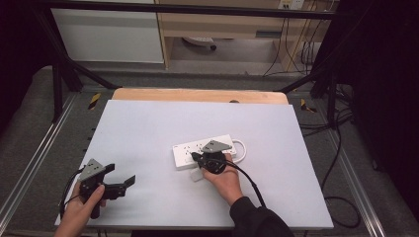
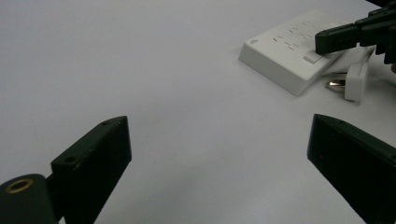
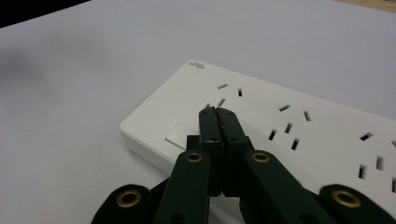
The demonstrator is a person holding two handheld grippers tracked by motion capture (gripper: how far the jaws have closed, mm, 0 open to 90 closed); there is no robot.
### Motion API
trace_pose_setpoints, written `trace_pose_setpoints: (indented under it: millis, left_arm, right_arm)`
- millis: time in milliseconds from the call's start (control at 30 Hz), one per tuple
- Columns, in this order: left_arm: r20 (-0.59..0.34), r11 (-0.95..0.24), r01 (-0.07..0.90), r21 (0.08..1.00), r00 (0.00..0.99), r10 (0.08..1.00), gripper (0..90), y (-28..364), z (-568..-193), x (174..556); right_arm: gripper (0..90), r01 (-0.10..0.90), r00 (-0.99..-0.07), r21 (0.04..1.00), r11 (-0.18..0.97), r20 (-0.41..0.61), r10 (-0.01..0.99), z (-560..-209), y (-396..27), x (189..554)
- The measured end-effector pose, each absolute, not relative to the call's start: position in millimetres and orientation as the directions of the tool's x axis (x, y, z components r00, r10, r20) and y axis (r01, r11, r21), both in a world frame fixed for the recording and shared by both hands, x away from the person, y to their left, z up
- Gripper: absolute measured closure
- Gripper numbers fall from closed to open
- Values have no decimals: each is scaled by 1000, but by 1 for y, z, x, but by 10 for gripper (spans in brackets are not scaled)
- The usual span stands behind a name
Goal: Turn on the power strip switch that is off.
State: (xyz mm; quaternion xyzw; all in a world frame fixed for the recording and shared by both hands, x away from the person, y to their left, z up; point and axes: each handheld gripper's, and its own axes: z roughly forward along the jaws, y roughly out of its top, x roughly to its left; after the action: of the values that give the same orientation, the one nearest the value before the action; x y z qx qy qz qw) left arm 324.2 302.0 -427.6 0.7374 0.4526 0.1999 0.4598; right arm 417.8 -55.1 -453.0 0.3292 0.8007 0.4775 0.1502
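Observation:
A white power strip [image 1: 190, 150] lies near the middle of the white board [image 1: 148, 128]. My right gripper [image 1: 194, 156] is shut with nothing between its jaws. In the right gripper view its closed tips [image 3: 218, 112] sit over the strip [image 3: 289, 116], just beyond the switch [image 3: 179, 134] at the strip's end; whether they touch it I cannot tell. A white plug [image 2: 353, 80] lies on the board beside the strip [image 2: 280, 58]. My left gripper [image 1: 121, 174] stands open at the board's front left, well apart from the strip, its jaws [image 2: 219, 140] wide over bare board.
The strip's white cord [image 1: 240, 148] loops at its right end. A wooden table edge [image 1: 197, 95] runs behind the board. Black frame bars [image 1: 64, 64] and cables [image 1: 341, 148] stand around the table.

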Motion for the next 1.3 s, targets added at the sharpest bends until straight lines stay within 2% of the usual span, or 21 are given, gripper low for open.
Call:
trace_pose_setpoints:
  millis: [900, 1167, 1300]
  left_arm:
    - [-123, -165, 484, 859, 508, 852, 65, 302, -428, 324]
    - [-122, -166, 485, 859, 508, 853, 65, 302, -428, 324]
    - [-122, -166, 485, 859, 508, 852, 65, 302, -428, 324]
  right_arm:
    - [892, 379, -737, 874, 305, 85, 670, -441, -56, 418]
    - [749, 393, -731, 873, 289, 106, 674, -431, -59, 418]
    - [593, 415, -726, 864, 286, 125, 676, -426, -58, 420]
